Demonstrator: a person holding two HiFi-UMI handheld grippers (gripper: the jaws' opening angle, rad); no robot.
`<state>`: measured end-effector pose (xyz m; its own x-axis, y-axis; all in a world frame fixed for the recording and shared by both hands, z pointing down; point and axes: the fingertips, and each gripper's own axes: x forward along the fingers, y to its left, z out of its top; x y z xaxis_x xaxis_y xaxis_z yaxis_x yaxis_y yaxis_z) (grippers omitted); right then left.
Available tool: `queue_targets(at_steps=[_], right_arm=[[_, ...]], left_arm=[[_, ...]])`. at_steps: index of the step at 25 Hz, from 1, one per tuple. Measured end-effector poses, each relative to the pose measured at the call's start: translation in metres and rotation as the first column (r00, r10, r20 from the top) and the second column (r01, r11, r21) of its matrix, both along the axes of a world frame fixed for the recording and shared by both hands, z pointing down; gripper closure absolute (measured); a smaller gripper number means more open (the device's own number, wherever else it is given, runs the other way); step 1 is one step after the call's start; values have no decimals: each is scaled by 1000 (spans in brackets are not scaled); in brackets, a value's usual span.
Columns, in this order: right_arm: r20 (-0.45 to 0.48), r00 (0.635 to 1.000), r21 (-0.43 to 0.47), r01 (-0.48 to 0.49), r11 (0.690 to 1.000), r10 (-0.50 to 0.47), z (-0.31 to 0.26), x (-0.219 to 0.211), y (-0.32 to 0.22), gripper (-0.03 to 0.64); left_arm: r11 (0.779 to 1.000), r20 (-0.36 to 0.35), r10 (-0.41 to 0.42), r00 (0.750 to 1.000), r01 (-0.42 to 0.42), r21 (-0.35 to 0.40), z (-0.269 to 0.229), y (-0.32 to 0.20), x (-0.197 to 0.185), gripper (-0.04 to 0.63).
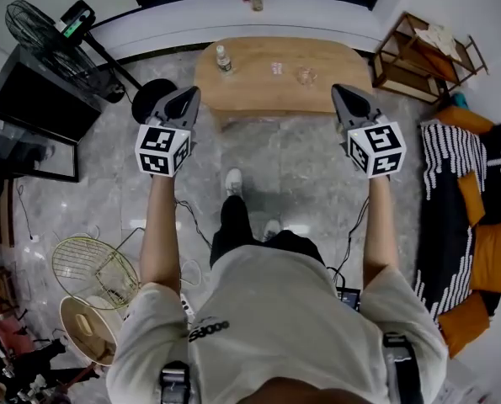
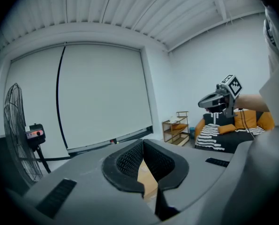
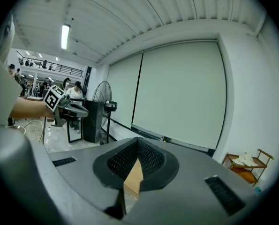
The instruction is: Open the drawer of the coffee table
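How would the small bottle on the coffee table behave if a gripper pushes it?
The bottle stands upright and looks tall and narrow, so it would probably tip rather than slide. It seems clear plastic, so likely light.

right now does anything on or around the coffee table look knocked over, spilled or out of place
On the coffee table nothing stands out: the bottle stands upright and no spill shows. The one odd thing is on the floor at the person's left, where a loose wire fan guard lies detached from any fan.

Left gripper [image 1: 189,96], right gripper [image 1: 340,93] before coffee table [image 1: 267,87]
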<state>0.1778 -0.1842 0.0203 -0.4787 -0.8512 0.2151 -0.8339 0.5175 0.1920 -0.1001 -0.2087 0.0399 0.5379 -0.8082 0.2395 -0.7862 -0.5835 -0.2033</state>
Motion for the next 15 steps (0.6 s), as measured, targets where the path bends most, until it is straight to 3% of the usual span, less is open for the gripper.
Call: queue_targets(at_steps=[7,15], right_arm=[[6,999,22,-32,999,32,60,-3,-82,624],[69,994,80,-87,993,82,187,-8,-159,624]], left_arm=[[1000,-10,24,1000,-24,20,66,-92,-13,577],[998,-24,38,999,-37,58,201,-174,-38,577]])
